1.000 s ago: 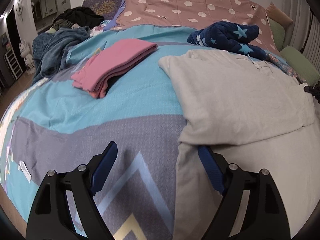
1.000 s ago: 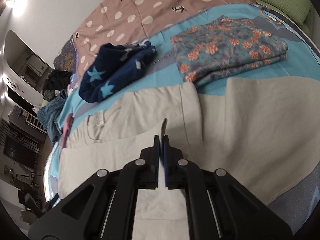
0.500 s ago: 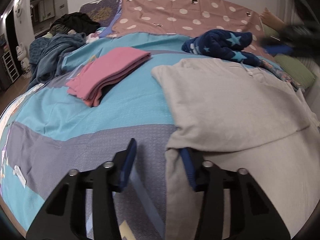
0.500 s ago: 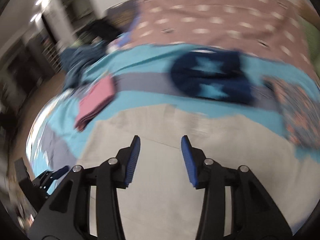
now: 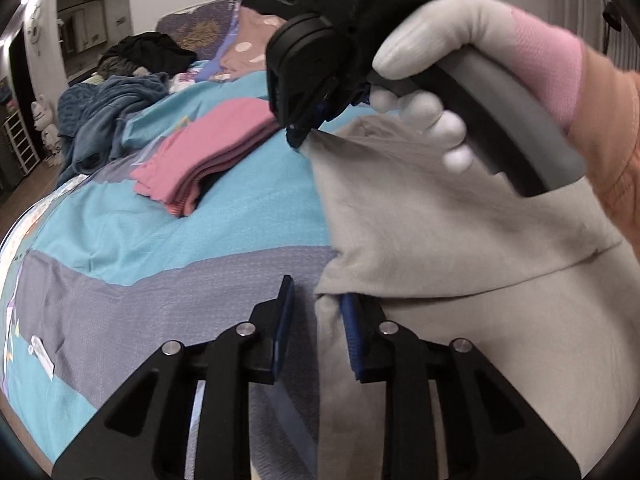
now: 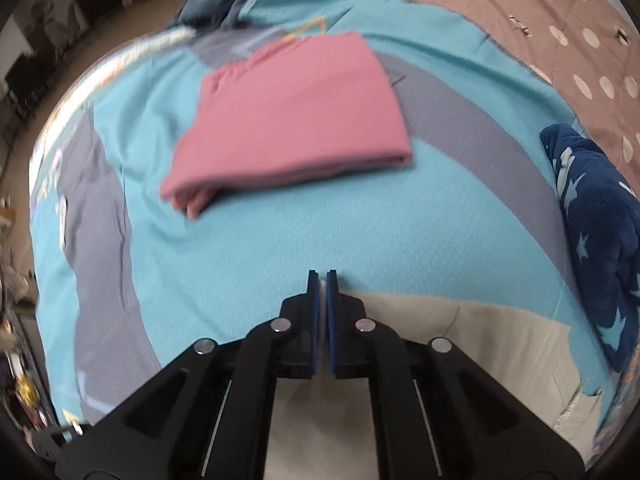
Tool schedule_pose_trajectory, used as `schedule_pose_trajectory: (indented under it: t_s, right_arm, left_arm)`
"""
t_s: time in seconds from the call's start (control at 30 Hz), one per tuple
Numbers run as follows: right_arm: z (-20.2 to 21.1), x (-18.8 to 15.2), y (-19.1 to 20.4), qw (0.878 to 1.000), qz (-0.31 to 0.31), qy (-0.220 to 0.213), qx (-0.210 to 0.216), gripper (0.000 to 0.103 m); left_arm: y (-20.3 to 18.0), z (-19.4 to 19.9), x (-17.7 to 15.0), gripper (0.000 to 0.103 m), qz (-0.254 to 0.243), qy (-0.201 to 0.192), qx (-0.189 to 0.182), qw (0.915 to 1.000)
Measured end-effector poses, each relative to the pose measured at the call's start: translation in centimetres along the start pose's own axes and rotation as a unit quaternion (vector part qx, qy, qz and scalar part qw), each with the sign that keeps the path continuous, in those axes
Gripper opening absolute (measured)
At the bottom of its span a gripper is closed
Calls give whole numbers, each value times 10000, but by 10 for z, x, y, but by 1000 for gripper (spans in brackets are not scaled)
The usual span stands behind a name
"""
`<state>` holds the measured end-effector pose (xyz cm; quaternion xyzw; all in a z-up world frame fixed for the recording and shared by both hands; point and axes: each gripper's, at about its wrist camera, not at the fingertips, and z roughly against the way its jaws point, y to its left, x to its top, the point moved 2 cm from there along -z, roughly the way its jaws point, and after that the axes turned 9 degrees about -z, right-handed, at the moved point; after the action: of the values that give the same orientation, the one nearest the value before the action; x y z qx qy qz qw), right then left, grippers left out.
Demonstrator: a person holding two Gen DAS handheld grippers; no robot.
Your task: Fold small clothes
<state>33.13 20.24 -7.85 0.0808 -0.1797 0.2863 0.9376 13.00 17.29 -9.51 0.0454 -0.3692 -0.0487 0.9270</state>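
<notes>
A grey garment lies half folded on the bed, also seen in the right wrist view. My left gripper is partly open, its jaws straddling the garment's near folded corner. My right gripper, held by a white-gloved hand, pinches the garment's far corner and lifts it off the bed. In the right wrist view the right gripper has its jaws shut with the grey cloth under them.
A folded pink garment lies on the blue and grey bedspread, also seen in the right wrist view. A navy star-print item sits at the right. Dark clothes are piled at the far left.
My right gripper swung over to the garment's far left corner, shut on it and lifted it. My left gripper narrowed around the near corner.
</notes>
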Motion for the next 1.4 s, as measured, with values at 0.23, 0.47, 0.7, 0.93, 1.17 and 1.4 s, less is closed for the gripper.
schedule_pose_trajectory:
  t_s: [0.23, 0.47, 0.7, 0.93, 1.17, 1.4]
  right_arm:
    - [-10, 0, -16, 9955, -646, -504, 479, 1]
    - [108, -79, -73, 9776, -1091, -1654, 716, 20]
    - [118, -210, -135, 9658, -2117, -1336, 679, 29]
    - [91, -245, -171, 9411, -2794, -1588, 1055, 10]
    - [149, -283, -186, 9324, -2801, -2095, 911, 12]
    - [264, -416, -331, 8635, -3801, -3296, -349, 60]
  left_arm:
    - [34, -2, -15, 19, 942, 331, 175, 9949]
    - [28, 39, 2, 19, 900, -399, -599, 9933]
    - [-34, -8, 39, 31, 140, 83, -801, 9967]
    - [-57, -34, 34, 34, -362, 287, -268, 9986]
    - [-58, -24, 34, 38, -522, 274, 88, 9982]
    - [-108, 4, 70, 93, -191, -452, -919, 9946]
